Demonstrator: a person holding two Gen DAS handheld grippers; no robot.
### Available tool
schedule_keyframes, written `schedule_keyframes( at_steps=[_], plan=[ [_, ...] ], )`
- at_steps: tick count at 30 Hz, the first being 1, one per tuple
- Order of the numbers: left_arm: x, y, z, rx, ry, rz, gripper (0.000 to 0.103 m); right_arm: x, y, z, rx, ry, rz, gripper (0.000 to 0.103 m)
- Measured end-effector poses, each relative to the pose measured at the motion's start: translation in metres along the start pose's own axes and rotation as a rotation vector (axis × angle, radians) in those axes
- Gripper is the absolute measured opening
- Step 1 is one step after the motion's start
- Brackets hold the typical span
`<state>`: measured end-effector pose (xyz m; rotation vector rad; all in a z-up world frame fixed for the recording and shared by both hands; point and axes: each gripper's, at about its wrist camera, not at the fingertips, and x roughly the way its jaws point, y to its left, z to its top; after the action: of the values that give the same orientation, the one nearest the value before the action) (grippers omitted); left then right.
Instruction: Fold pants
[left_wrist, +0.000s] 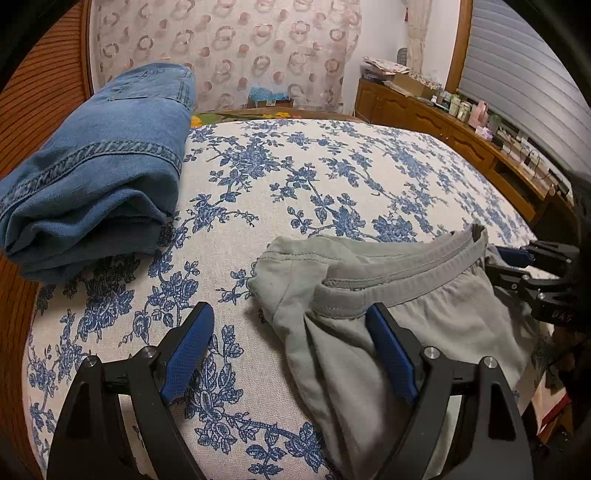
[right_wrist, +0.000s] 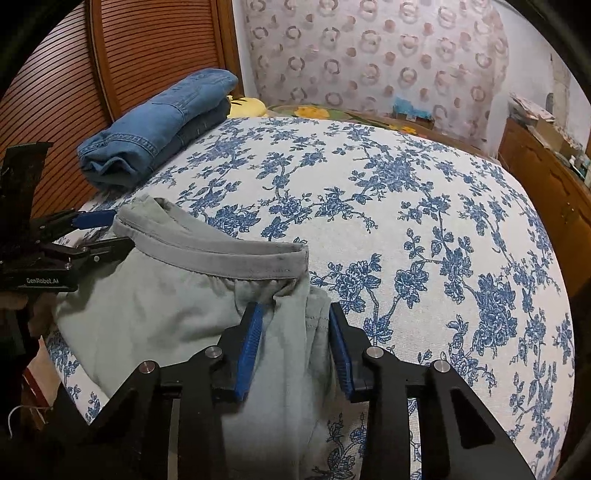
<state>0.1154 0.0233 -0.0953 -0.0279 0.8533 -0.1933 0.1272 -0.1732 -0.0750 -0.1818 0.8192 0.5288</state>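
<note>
Grey pants (right_wrist: 177, 317) lie bunched at the near edge of the bed, the waistband (right_wrist: 221, 251) standing up across them. My right gripper (right_wrist: 294, 309) straddles the cloth just below the waistband's right end; the jaws are half closed with fabric between the blue pads, which do not clearly pinch it. In the left wrist view the pants (left_wrist: 424, 317) sit at the lower right. My left gripper (left_wrist: 289, 309) is wide open at the waistband's left end, one pad over the sheet and the other resting on the grey cloth. It holds nothing.
Folded blue jeans (left_wrist: 96, 166) lie stacked at the bed's far left, against the slatted wooden headboard (right_wrist: 66, 85). The floral sheet (right_wrist: 406, 206) covers the bed. A wooden dresser (left_wrist: 443, 125) crowded with small items runs along the right wall.
</note>
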Motion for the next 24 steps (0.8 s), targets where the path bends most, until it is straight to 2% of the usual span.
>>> schedule_keyframes(
  at_steps=[3, 8, 15, 17, 20, 22, 24],
  plan=[
    [-0.002, 0.006, 0.003, -0.017, 0.011, -0.046, 0.085, -0.001, 0.001, -0.001, 0.001, -0.007, -0.002, 0.038],
    [0.002, 0.014, 0.013, -0.013, 0.049, -0.073, 0.085, -0.001, 0.001, -0.002, 0.005, -0.011, 0.002, 0.038],
    [0.011, 0.013, 0.023, -0.009, 0.061, -0.093, 0.081, -0.002, 0.001, -0.002, 0.006, -0.013, 0.001, 0.038],
    [0.011, 0.014, 0.024, -0.015, 0.061, -0.099, 0.078, -0.002, 0.001, -0.002, 0.007, -0.013, 0.003, 0.038],
    [0.009, 0.015, 0.022, -0.04, 0.048, -0.109, 0.067, -0.002, 0.001, -0.002, 0.006, -0.012, 0.003, 0.037],
    [0.008, 0.015, 0.02, -0.049, 0.041, -0.117, 0.06, -0.002, 0.002, -0.002, 0.005, -0.011, 0.008, 0.034],
    [0.006, 0.015, 0.017, -0.059, 0.037, -0.118, 0.058, -0.003, 0.003, -0.002, 0.005, -0.01, 0.019, 0.026]
  ],
)
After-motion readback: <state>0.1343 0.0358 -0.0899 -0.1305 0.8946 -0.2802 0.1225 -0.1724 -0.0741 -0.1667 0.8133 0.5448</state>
